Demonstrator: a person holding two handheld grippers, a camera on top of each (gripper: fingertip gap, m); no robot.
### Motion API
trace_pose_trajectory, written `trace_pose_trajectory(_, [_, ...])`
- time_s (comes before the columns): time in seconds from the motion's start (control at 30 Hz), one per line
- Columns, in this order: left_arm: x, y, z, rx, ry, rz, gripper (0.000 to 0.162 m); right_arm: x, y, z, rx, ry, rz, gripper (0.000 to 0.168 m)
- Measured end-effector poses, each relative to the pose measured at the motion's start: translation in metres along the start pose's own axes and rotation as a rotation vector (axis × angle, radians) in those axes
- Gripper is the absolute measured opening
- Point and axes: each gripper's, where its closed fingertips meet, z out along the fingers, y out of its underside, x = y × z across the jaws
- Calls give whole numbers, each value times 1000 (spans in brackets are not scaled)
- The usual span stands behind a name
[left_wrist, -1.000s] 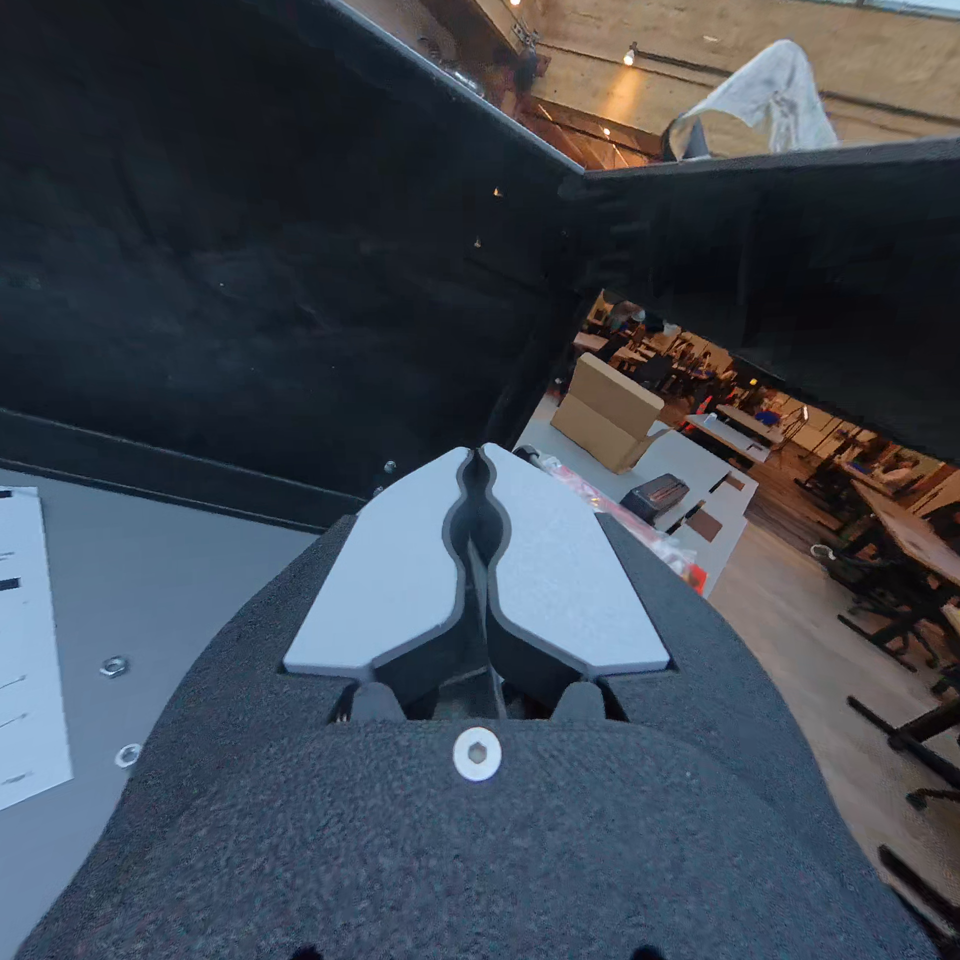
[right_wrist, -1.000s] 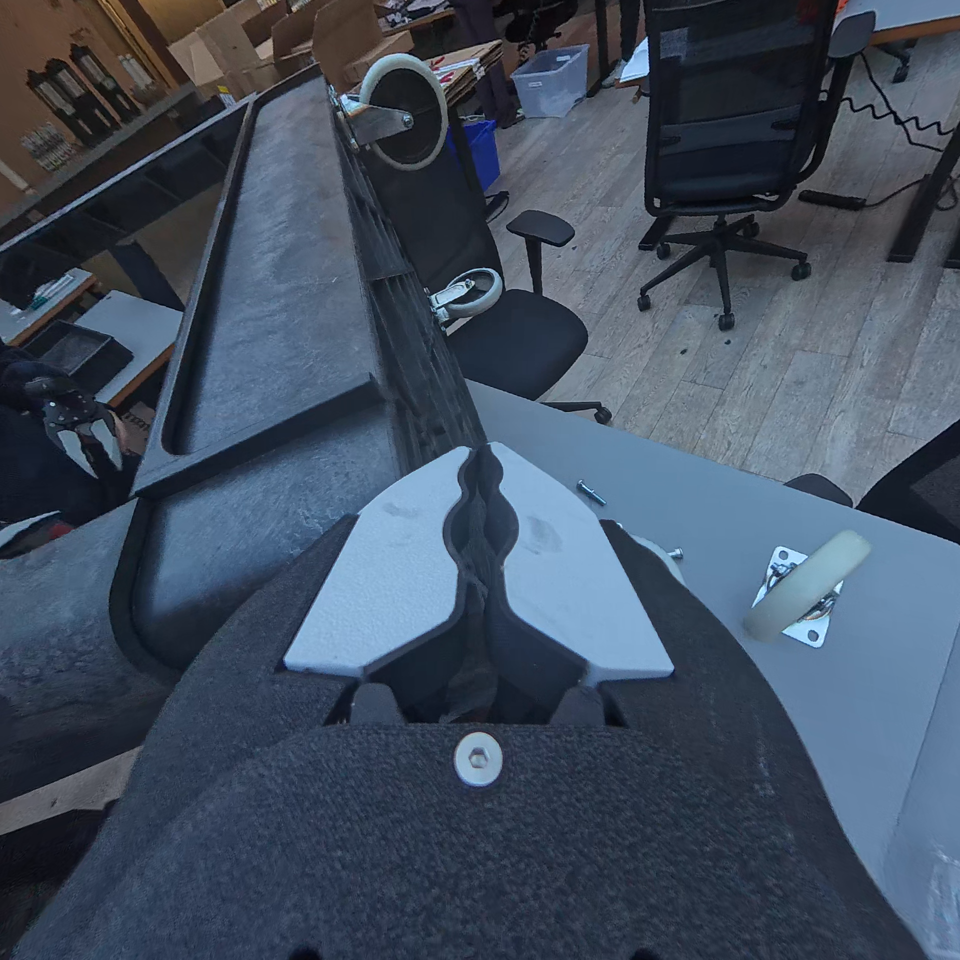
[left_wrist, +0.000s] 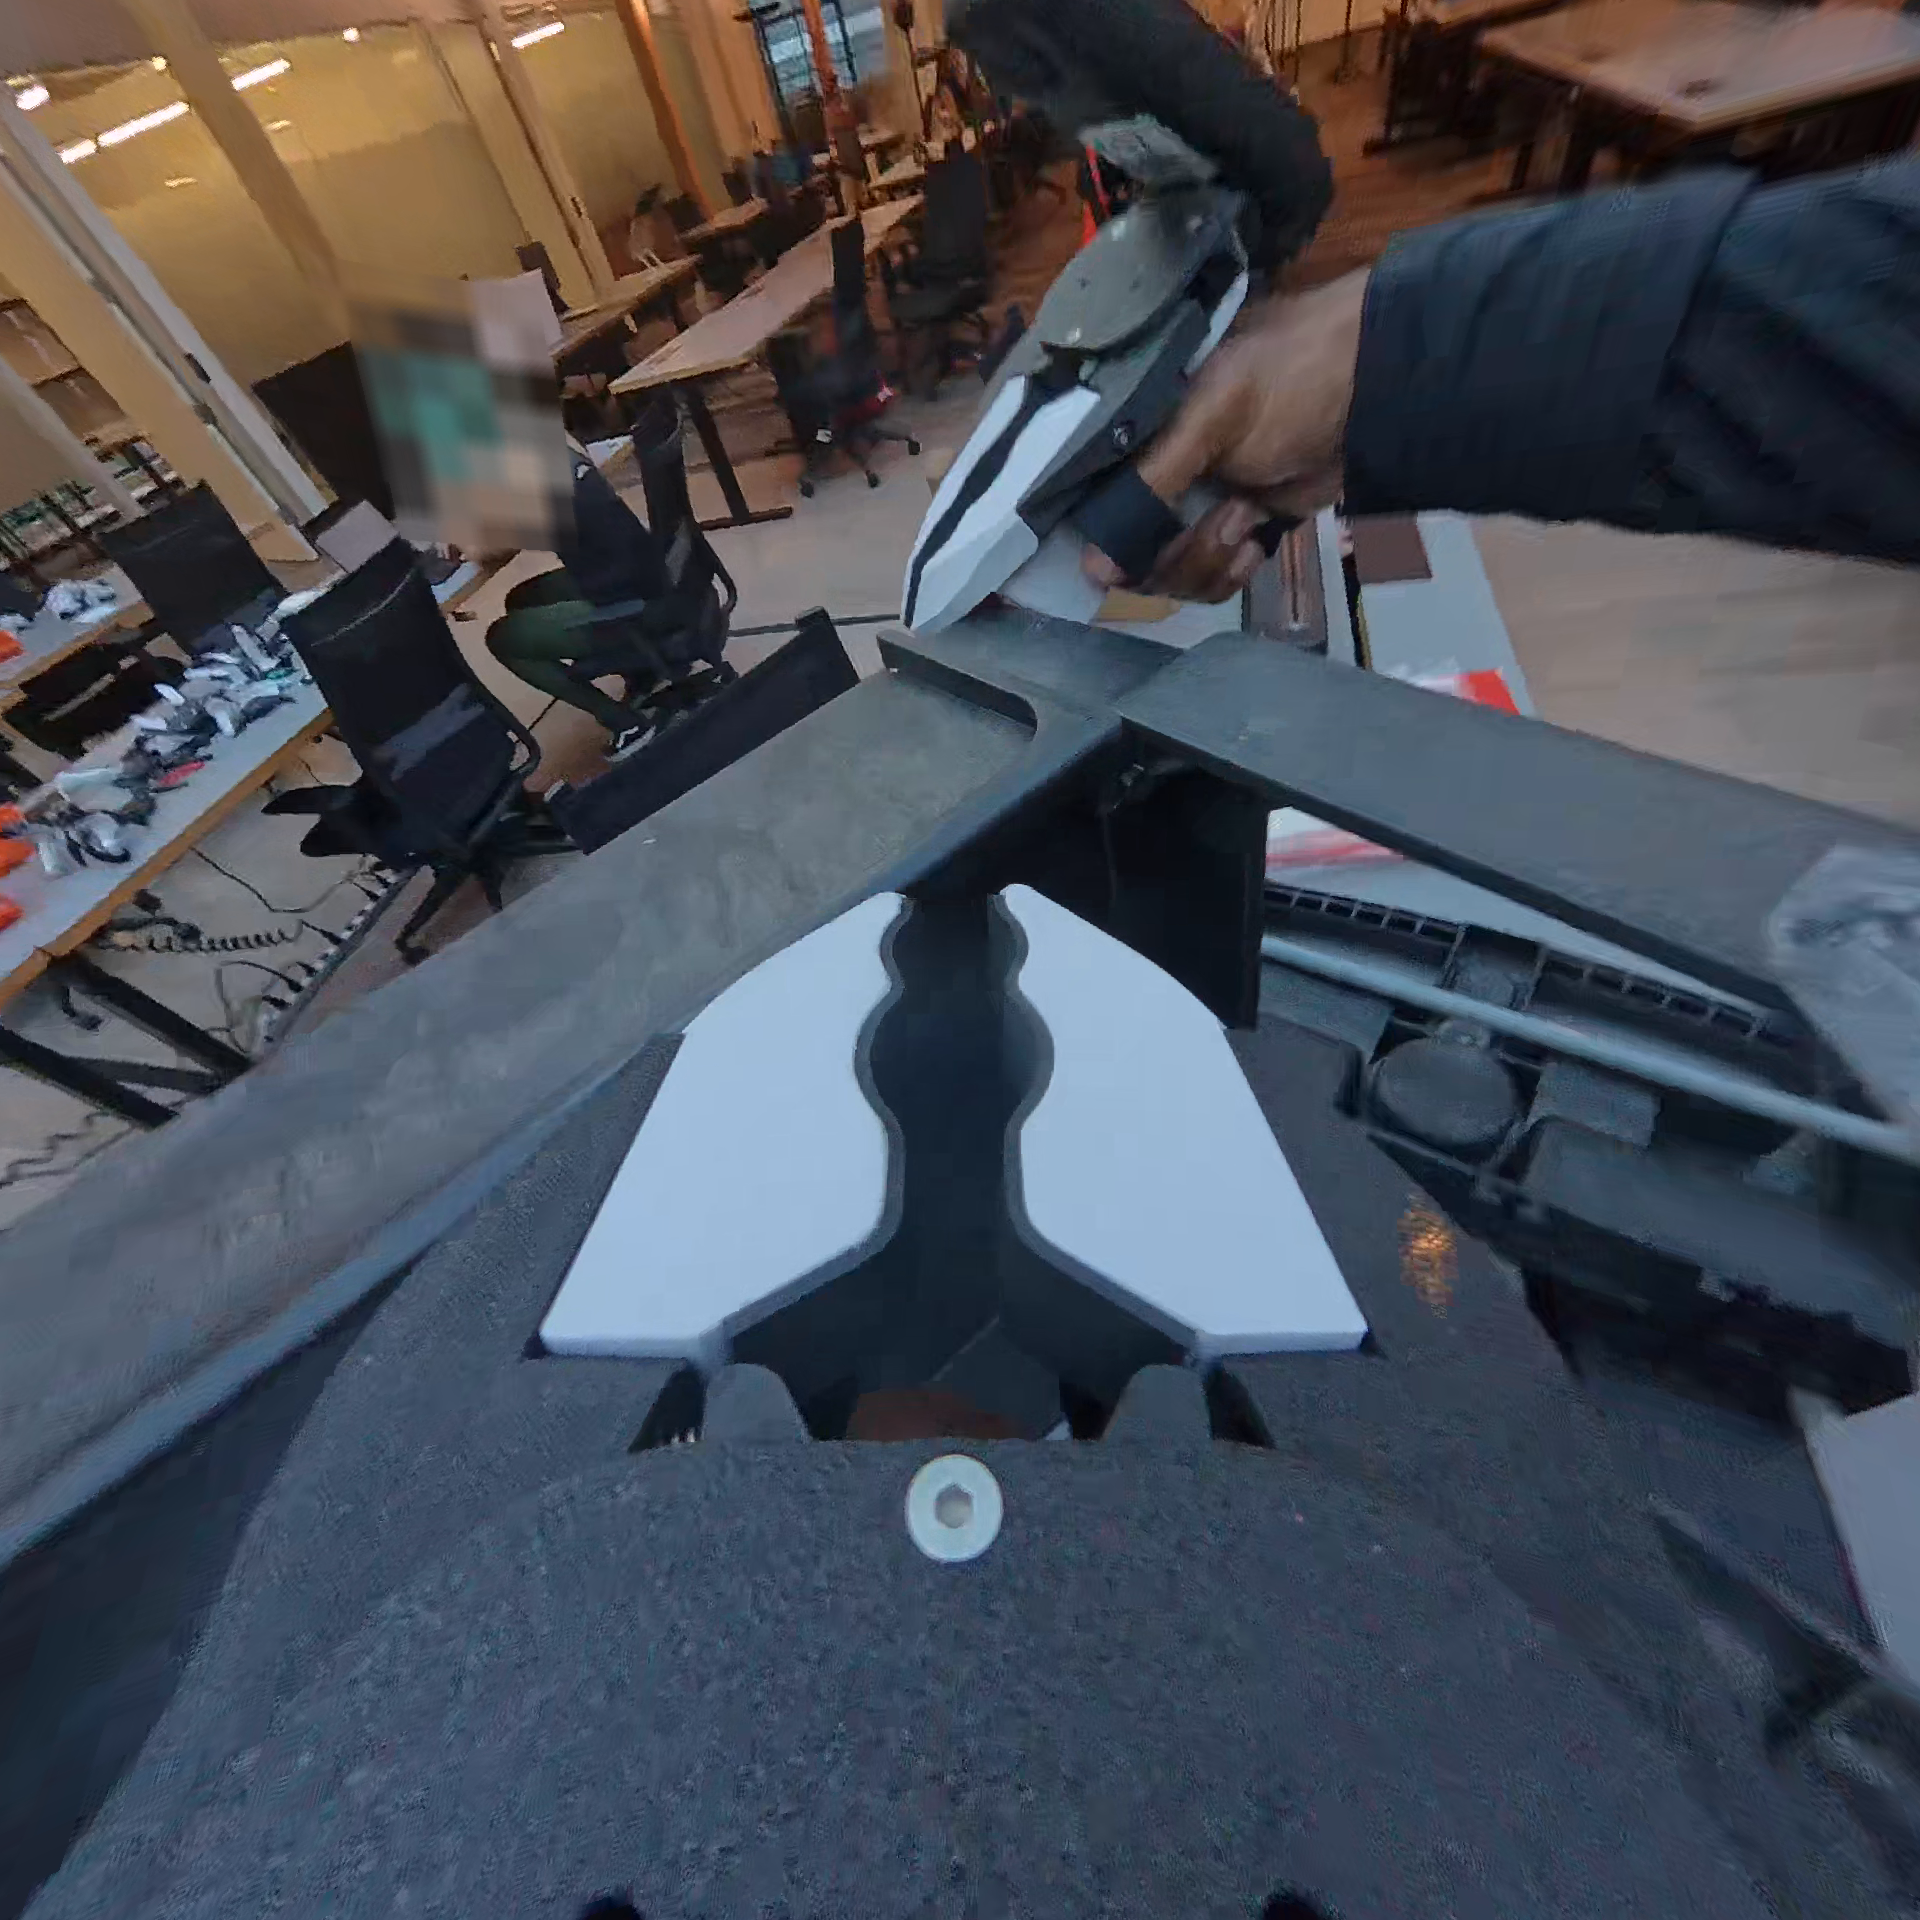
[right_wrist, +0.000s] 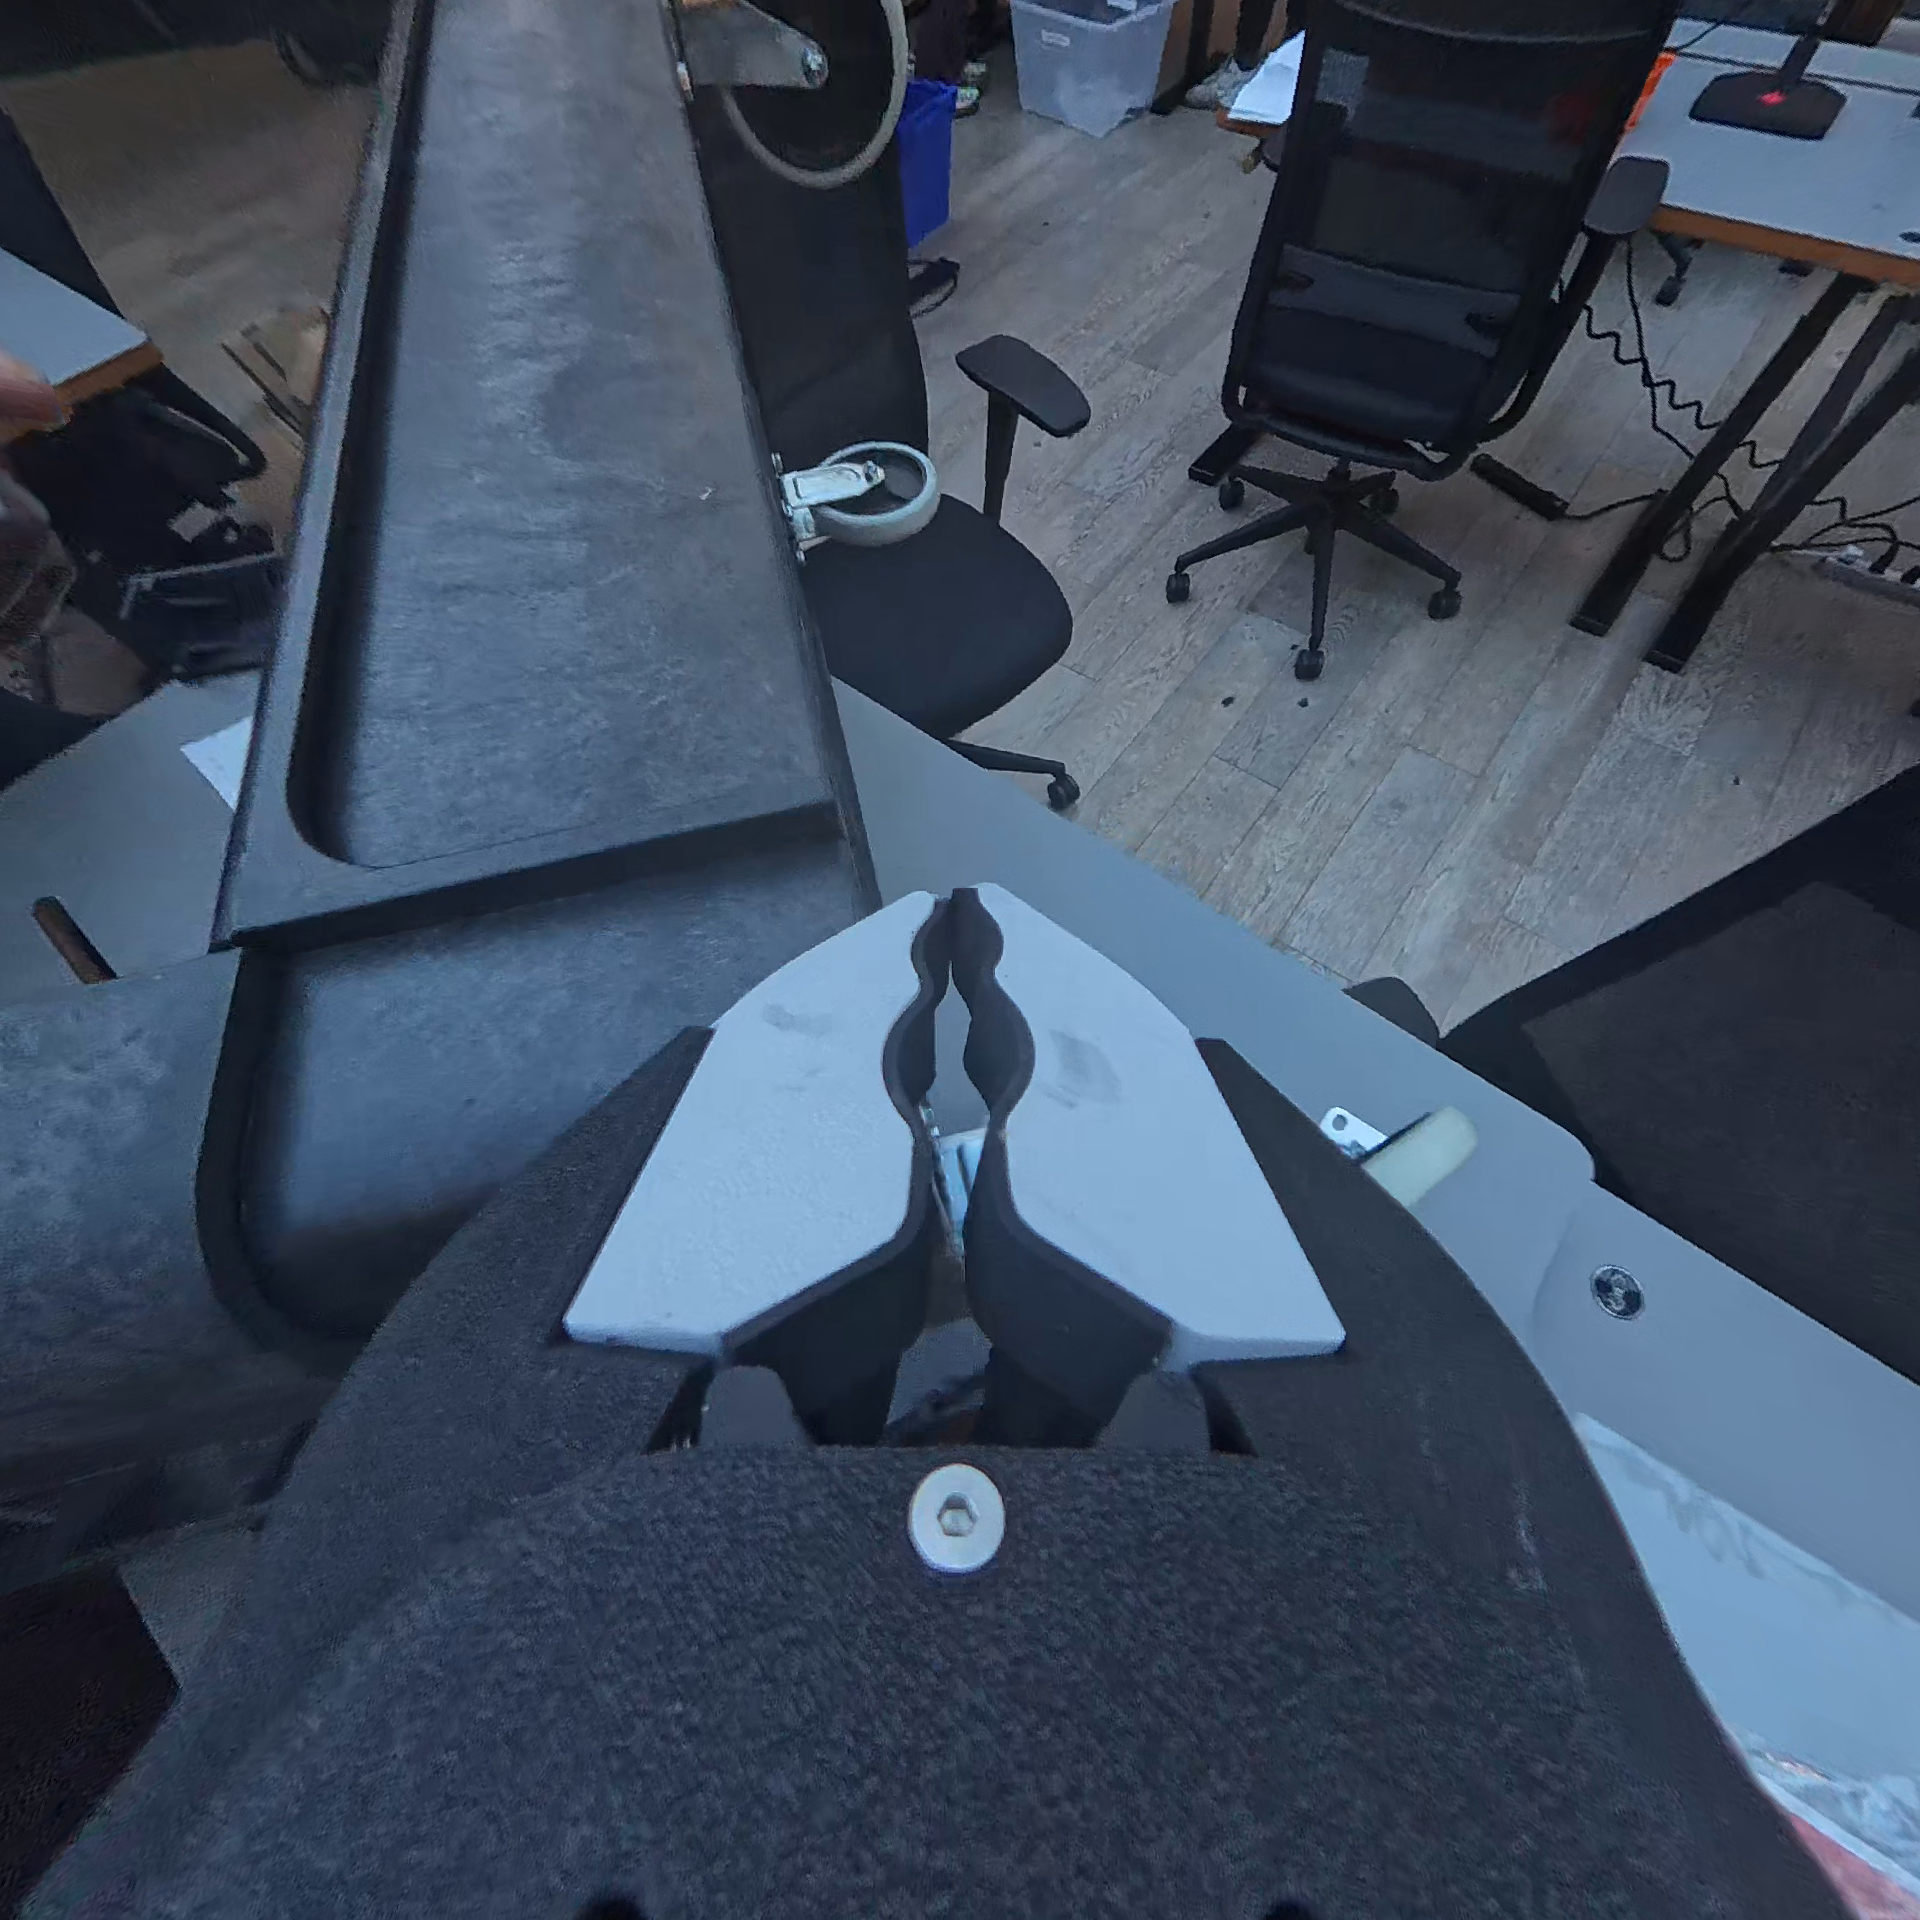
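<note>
The left gripper (left_wrist: 951, 914) has its fingers a little apart, and a thin upright edge of the black plastic frame (left_wrist: 727, 831) sits in the gap at their tips; whether they press on it cannot be told. The frame's flat bars meet at a corner just beyond the tips. Farther off in the left wrist view, the right gripper (left_wrist: 940, 592) is held by a hand (left_wrist: 1236, 457) in a dark sleeve, its closed tips touching the frame's top edge. In the right wrist view the right gripper (right_wrist: 951, 904) is clenched, tips together with nothing visible between them, beside a long black panel (right_wrist: 551, 468) that stands over the grey table (right_wrist: 1143, 894). Two caster wheels (right_wrist: 862, 488) are bolted to the panel's side, and a loose wheel (right_wrist: 1423, 1148) lies on the table to the right.
</note>
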Motion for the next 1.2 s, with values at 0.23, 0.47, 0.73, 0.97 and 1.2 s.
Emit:
trace_pose_trajectory(0.23, [-14,20,27,-130,-74,421,32,8,5,-1,-119,30,-61,3])
trace_pose_trajectory(0.47, [-36,41,47,-384,-120,625,42,7,12,0,-221,-28,4,4])
trace_pose_trajectory(0.73, [-44,41,47,-432,-144,646,27,7,21,7,-355,-51,44,3])
trace_pose_trajectory(0.97, [-39,39,44,-419,-100,591,26,7,22,5,-413,-16,25,4])
trace_pose_trajectory(1.2, [-44,39,48,-431,-110,569,26,-59,1,0,-445,-209,-236,5])
